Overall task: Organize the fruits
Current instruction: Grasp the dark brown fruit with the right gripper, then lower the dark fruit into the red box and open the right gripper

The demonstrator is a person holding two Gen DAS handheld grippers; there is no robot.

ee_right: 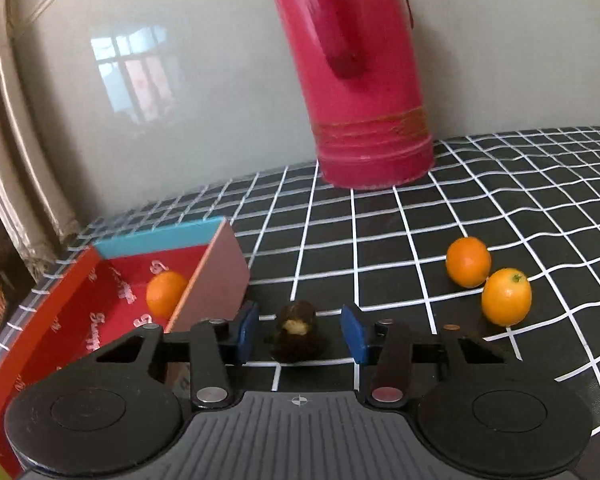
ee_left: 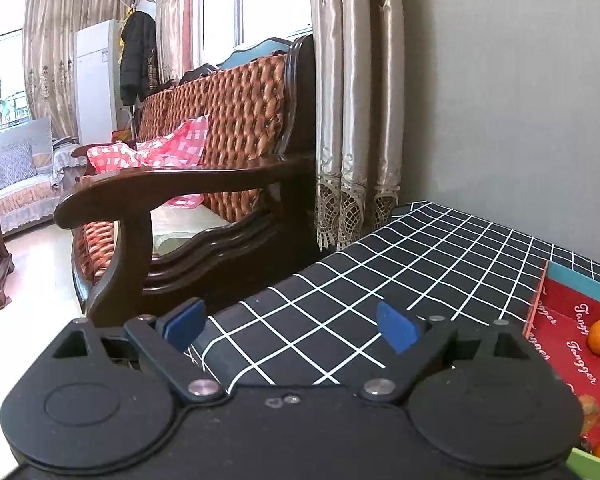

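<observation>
Right gripper (ee_right: 302, 330), jaws released, brackets a dark fruit (ee_right: 296, 332); two oranges (ee_right: 469, 262) at 2 o'clock. Left gripper (ee_left: 290, 326) released over the tablecloth (ee_left: 400, 264).

We log bare checked cloth (ee_right: 380, 240) between the red box's raised flap (ee_right: 216, 276), the red jug (ee_right: 364, 92) at the wall and two oranges (ee_right: 468, 262) apparently touching, with a dark fruit (ee_right: 296, 330) obstructing the near lane.
</observation>
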